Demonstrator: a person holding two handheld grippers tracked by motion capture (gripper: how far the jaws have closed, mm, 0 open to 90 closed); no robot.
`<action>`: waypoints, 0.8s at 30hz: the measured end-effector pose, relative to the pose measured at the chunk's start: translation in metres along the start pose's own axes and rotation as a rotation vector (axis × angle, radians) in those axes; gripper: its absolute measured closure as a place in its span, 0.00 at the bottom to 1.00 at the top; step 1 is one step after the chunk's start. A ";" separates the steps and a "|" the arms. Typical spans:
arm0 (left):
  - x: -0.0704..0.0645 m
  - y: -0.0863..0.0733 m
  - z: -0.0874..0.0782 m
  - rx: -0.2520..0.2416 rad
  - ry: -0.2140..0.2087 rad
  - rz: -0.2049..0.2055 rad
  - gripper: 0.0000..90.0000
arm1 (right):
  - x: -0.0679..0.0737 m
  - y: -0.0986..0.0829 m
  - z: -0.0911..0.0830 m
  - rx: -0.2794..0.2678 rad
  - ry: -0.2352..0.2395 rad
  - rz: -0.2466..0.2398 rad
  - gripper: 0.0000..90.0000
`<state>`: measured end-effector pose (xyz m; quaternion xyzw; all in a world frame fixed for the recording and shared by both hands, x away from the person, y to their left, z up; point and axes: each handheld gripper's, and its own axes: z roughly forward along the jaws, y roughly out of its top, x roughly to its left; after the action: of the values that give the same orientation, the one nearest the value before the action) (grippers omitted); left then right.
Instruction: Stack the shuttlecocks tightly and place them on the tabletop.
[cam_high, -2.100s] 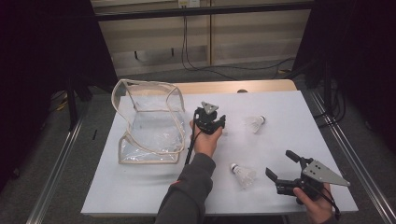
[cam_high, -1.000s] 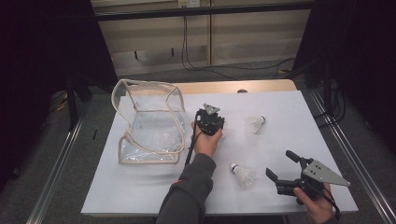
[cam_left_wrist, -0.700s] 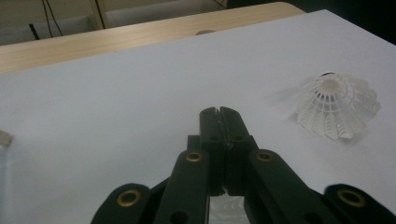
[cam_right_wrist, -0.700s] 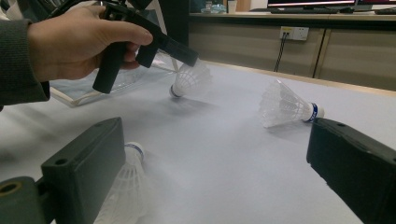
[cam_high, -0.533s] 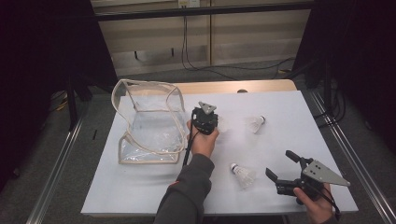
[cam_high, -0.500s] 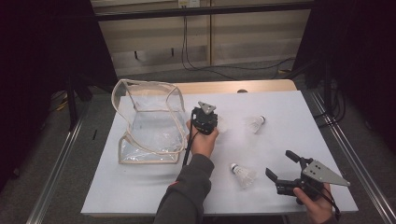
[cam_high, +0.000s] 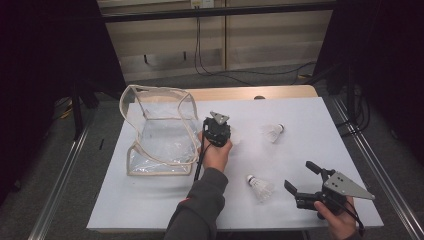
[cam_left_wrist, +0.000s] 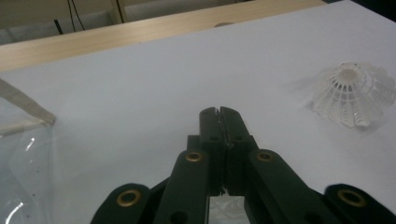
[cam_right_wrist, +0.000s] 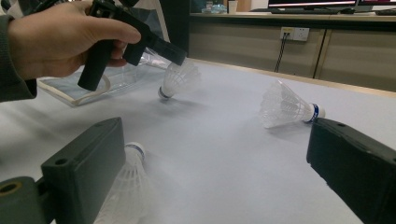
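My left gripper (cam_high: 227, 132) hovers over the middle of the white table (cam_high: 150, 200), just right of a clear plastic bag (cam_high: 160, 130). Its jaws are shut (cam_left_wrist: 218, 112) on the feather skirt of a white shuttlecock (cam_right_wrist: 178, 77), which hangs cork down just above the table. A second shuttlecock (cam_high: 273, 132) (cam_left_wrist: 352, 95) (cam_right_wrist: 287, 107) lies further right. A third (cam_high: 260, 187) (cam_right_wrist: 126, 186) lies near the front edge, just left of my right gripper (cam_high: 300, 175). That gripper stands wide open (cam_right_wrist: 210, 163), with nothing gripped.
The bag's mouth is open and it stands near the table's left side. A wooden strip (cam_high: 225, 93) borders the far edge. Dark floor and metal rails (cam_high: 60, 185) flank the table. Bare table surface lies between the shuttlecocks.
My left gripper has shifted slightly left toward the bag, still holding the shuttlecock. The right gripper and the two loose shuttlecocks have not moved.
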<state>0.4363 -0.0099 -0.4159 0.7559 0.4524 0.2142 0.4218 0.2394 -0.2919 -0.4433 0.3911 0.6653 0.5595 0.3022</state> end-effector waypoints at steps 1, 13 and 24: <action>0.000 0.001 0.000 0.009 0.007 0.018 0.99 | 0.000 0.000 0.000 -0.002 0.000 0.000 0.04; -0.006 0.000 0.009 -0.013 -0.017 -0.001 0.92 | -0.001 0.000 0.000 -0.002 0.001 -0.002 0.04; -0.010 -0.002 0.013 -0.008 -0.030 -0.001 0.86 | 0.000 0.000 0.000 0.001 0.001 -0.001 0.04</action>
<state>0.4395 -0.0241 -0.4243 0.7572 0.4457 0.2045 0.4315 0.2395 -0.2924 -0.4435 0.3905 0.6660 0.5592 0.3020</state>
